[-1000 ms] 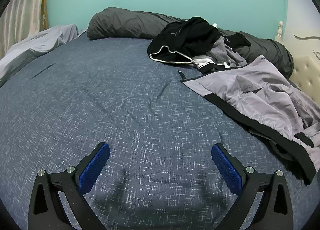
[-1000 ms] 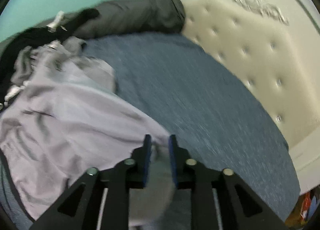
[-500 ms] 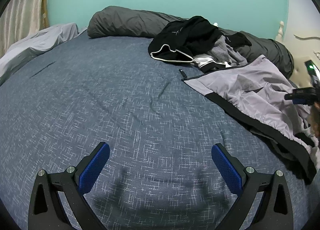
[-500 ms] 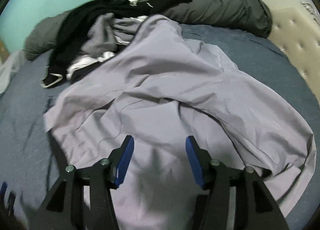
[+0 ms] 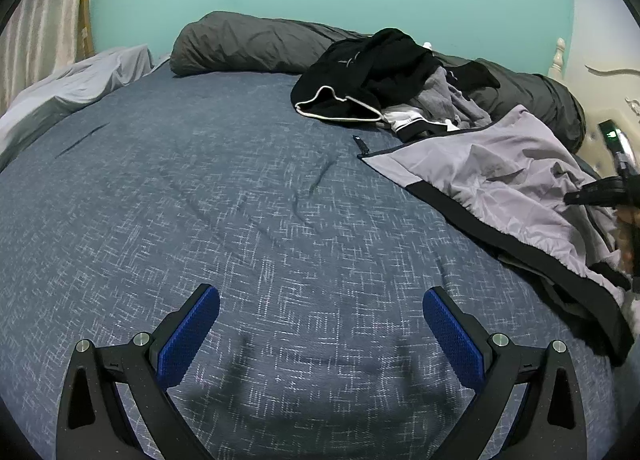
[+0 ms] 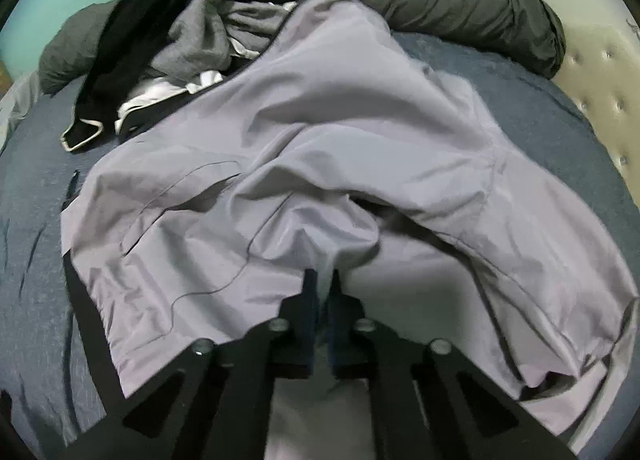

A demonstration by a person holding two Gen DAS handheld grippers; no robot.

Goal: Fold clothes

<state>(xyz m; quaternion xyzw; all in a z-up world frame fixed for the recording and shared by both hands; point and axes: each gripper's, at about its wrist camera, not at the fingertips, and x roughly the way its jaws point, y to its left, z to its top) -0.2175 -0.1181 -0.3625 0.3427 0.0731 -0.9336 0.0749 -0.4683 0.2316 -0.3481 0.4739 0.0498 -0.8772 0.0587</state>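
Note:
A pale lilac-grey jacket (image 6: 360, 120) with black trim lies spread and creased on the blue bedspread (image 5: 200, 200). In the left wrist view the jacket (image 5: 500, 180) is at the right. My right gripper (image 6: 322, 276) points down onto its near part, shut, with a raised pinch of the fabric between the blue pads. In the left wrist view the right gripper (image 5: 600, 196) shows at the right edge, over the jacket. My left gripper (image 5: 322, 294) hangs open above bare bedspread, with nothing between its fingers.
A heap of black and grey clothes (image 5: 372, 72) lies behind the jacket, also seen as the heap (image 6: 192, 20). A rolled dark grey duvet (image 5: 248, 44) runs along the far edge. A tufted cream headboard (image 6: 600, 72) is at the right. A pale sheet (image 5: 80, 80) lies far left.
My right gripper swung from near the headboard over to the jacket, opened, then shut on a fold of its fabric. It came into the left wrist view's right edge. The left gripper stayed still.

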